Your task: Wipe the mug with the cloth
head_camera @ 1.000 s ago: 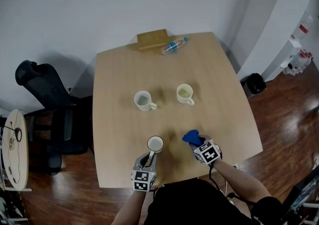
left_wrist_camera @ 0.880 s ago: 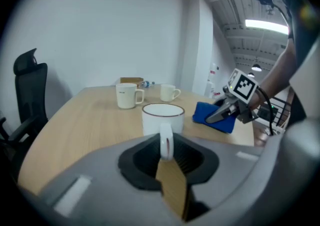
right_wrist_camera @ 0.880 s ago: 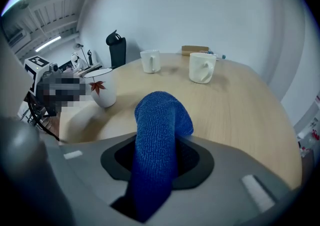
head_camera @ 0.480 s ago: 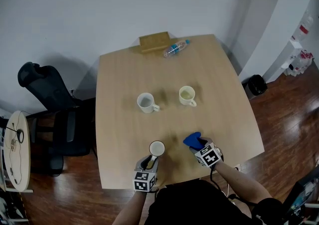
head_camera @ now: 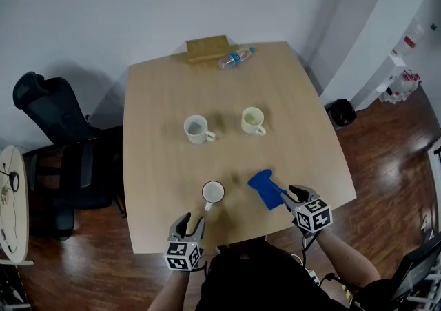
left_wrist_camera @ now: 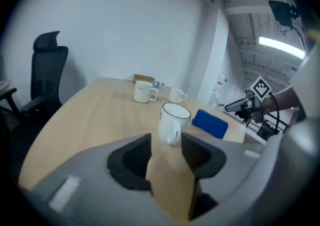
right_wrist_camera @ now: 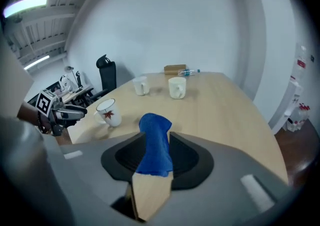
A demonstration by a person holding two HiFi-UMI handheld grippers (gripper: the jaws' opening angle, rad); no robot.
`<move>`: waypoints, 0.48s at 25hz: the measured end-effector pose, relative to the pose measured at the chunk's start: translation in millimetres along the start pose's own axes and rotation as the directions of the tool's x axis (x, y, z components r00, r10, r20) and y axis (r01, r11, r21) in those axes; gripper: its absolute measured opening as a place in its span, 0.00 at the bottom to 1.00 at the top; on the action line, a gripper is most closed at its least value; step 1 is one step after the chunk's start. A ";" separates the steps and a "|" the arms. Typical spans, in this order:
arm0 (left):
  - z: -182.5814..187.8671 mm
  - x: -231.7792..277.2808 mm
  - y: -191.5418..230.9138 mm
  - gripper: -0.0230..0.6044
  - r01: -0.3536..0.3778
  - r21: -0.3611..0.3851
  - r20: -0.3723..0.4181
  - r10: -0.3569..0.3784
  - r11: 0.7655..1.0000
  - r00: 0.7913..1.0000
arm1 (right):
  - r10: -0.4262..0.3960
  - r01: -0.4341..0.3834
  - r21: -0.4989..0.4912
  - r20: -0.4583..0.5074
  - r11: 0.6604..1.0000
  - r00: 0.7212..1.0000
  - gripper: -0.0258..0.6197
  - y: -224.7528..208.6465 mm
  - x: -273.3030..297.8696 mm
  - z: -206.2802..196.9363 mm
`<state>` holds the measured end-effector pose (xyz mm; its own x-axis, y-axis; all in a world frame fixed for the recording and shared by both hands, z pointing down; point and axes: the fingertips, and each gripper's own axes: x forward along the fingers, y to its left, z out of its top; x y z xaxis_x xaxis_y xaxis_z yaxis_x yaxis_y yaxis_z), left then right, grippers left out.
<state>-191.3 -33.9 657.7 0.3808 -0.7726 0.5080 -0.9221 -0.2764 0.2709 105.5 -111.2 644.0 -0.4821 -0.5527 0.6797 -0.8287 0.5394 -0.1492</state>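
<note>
Now the left gripper, jaws just opened wide, sits just short of the mug on the tabletop, while the right gripper, jaws just narrowed but still apart, frames the flat blue cloth unpinched.

**Jaws apart on both sides**

The left gripper points forward and somewhat down, its marker cube nearest the body. Its jaws have just been opening and stand wide, with nothing between them. The right gripper angles in toward the left, pitched more steeply, its forearm reaching out from the person's right. Its jaws have just been closing a little but are parted; the cloth shows in their gap, not pinched.
</note>
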 end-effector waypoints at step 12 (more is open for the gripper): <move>79.8 -132.1 -86.5 0.27 -0.112 0.045 0.338 0.091 0.993 0.937 | 0.098 -0.164 0.121 0.428 0.979 0.899 0.09 41.3 -169.8 47.8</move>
<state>-167.3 46.5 501.9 0.2498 -0.9421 0.2237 -0.9612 -0.2134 0.1747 139.5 -25.4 488.1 -0.6357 -0.7158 0.2891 -0.7667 0.5419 -0.3443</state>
